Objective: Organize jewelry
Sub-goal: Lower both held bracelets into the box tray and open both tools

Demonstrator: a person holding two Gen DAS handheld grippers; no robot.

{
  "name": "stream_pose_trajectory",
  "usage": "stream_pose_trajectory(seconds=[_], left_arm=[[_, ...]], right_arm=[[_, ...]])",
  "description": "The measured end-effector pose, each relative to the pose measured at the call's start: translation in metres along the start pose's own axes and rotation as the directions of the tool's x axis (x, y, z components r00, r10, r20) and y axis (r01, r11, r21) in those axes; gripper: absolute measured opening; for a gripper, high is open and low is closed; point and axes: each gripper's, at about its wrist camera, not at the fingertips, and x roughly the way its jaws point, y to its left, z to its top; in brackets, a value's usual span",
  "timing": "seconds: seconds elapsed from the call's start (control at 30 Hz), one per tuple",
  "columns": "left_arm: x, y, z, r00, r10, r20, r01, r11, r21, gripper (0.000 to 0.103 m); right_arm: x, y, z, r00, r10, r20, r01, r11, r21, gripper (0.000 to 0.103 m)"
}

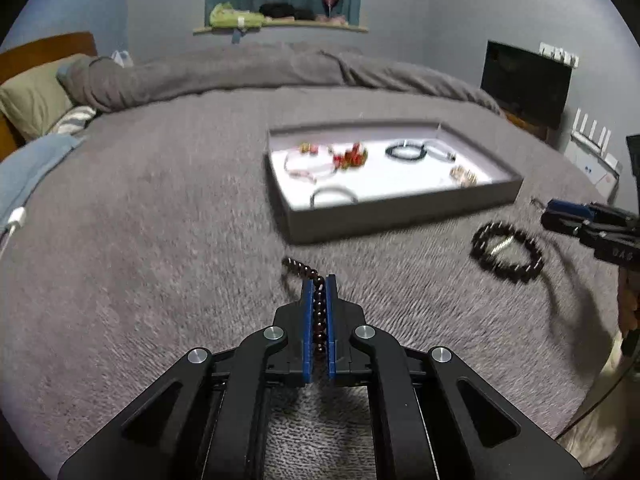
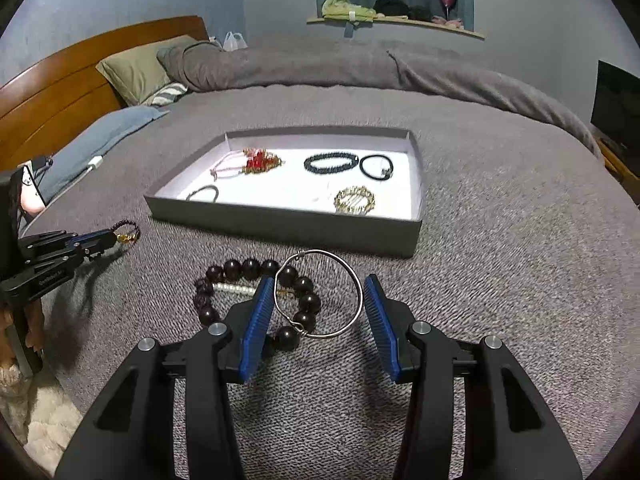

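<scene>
My left gripper [image 1: 319, 280] is shut on a small dark-red beaded bracelet [image 1: 304, 270] just above the grey blanket; it also shows in the right wrist view [image 2: 127, 231]. A grey tray [image 1: 400, 216] with a white floor holds several bracelets and lies ahead of it. My right gripper [image 2: 318, 290] is open, its blue pads either side of a thin silver wire bangle [image 2: 348, 268] that overlaps a large dark beaded bracelet [image 2: 244, 270] on the blanket. The tray [image 2: 280, 226] lies just beyond them.
The grey blanket [image 1: 160, 240] covers the whole bed. Pillows [image 2: 140, 68] and a wooden headboard [image 2: 60, 92] stand at the left. A dark TV [image 1: 524, 82] stands at the right, and a window shelf [image 1: 280, 24] with clothes is behind.
</scene>
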Motion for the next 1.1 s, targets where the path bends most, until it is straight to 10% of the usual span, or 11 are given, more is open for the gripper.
stream_pose_trajectory(seconds=[0.5,0.8,1.1], left_arm=[[0.003,-0.043,0.105,0.979,-0.148,0.138,0.146,0.989,0.024,0.006],[0.092,-0.057,0.107,0.969,-0.246,-0.005,0.246,0.969,-0.011,0.006],[0.13,-0.03,0.091,0.977,-0.185,-0.107,0.18,0.982,-0.055,0.006]], right_arm=[[0.035,0.002,0.084,0.996,0.015,0.084,-0.013,1.0,-0.028,0.046],[0.096,0.015,0.081,0.998,0.056,-0.042,-0.061,0.991,-0.119,0.046],[0.119,0.014,0.074,0.991,0.073,-0.111,-0.084,0.991,-0.104,0.046]])
